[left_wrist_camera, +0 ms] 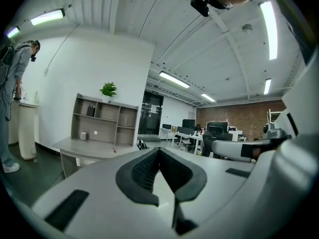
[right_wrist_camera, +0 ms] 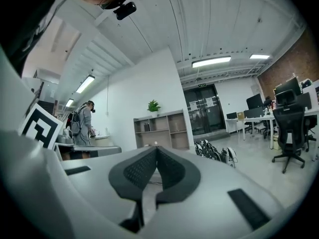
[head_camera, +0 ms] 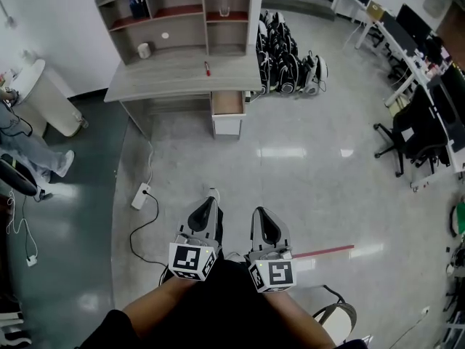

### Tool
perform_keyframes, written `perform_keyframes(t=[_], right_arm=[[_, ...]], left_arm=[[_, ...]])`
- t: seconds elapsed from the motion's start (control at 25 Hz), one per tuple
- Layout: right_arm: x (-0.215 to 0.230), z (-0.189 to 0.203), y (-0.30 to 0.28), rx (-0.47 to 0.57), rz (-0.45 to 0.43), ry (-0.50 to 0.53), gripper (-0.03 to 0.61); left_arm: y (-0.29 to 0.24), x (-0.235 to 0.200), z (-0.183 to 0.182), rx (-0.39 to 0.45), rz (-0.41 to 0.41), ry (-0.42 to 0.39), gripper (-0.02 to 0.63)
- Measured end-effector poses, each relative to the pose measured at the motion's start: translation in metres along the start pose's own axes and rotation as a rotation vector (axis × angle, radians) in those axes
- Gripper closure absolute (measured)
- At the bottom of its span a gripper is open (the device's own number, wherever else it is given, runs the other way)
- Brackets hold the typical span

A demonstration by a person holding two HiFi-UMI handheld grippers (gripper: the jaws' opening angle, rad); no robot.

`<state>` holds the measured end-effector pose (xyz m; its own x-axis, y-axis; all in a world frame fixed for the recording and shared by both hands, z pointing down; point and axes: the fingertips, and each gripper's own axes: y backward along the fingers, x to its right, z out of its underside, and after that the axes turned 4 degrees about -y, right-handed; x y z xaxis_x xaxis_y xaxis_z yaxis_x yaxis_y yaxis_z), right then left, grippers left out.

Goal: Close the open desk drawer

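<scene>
A grey desk (head_camera: 167, 78) with a shelf unit on top stands far ahead by the white wall. Its drawer (head_camera: 227, 104) is pulled out at the desk's right end, showing a wooden inside. My left gripper (head_camera: 205, 211) and right gripper (head_camera: 264, 224) hang side by side close to my body, well short of the desk. Both are shut with nothing between the tips. In the left gripper view the left gripper (left_wrist_camera: 158, 149) points level at the desk (left_wrist_camera: 89, 147). The right gripper (right_wrist_camera: 156, 149) points toward the shelf unit (right_wrist_camera: 160, 129).
A red pen (head_camera: 207, 69) lies on the desk top. A power strip (head_camera: 141, 195) and black cable lie on the floor to the left. Black bags (head_camera: 287, 64) stand right of the desk. Office chairs (head_camera: 414, 133) and tables fill the right side. A person (head_camera: 22, 151) stands at left.
</scene>
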<state>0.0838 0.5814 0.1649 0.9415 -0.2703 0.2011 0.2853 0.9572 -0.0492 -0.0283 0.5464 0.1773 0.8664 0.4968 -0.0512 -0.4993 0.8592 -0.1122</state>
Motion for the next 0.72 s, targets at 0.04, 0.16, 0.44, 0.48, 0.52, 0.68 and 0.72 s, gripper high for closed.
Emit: perform_keyframes(t=[0.04, 0.16, 0.44, 0.48, 0.52, 0.68, 0.72], right_arm=[[0.005, 0.000, -0.004, -0.005, 0.009, -0.001, 0.561], [0.019, 0.004, -0.022, -0.022, 0.025, -0.004, 0.561], [0.043, 0.006, -0.093, -0.072, 0.036, 0.023, 0.561], [0.045, 0.007, -0.106, -0.083, 0.029, 0.031, 0.561], [0.046, 0.009, -0.120, -0.095, 0.021, 0.036, 0.561], [0.046, 0.020, -0.178, -0.139, -0.020, 0.050, 0.561], [0.047, 0.024, -0.191, -0.151, -0.028, 0.053, 0.561]], left_arm=[[-0.007, 0.000, 0.000, -0.002, 0.008, 0.002, 0.601], [-0.031, -0.006, 0.000, 0.003, 0.031, 0.011, 0.601], [-0.100, -0.047, 0.001, -0.014, 0.021, 0.034, 0.601], [-0.110, -0.055, 0.002, -0.020, 0.015, 0.037, 0.601], [-0.121, -0.065, 0.003, -0.025, 0.008, 0.039, 0.601], [-0.159, -0.108, 0.011, -0.047, -0.023, 0.042, 0.601], [-0.167, -0.117, 0.014, -0.060, -0.031, 0.043, 0.601]])
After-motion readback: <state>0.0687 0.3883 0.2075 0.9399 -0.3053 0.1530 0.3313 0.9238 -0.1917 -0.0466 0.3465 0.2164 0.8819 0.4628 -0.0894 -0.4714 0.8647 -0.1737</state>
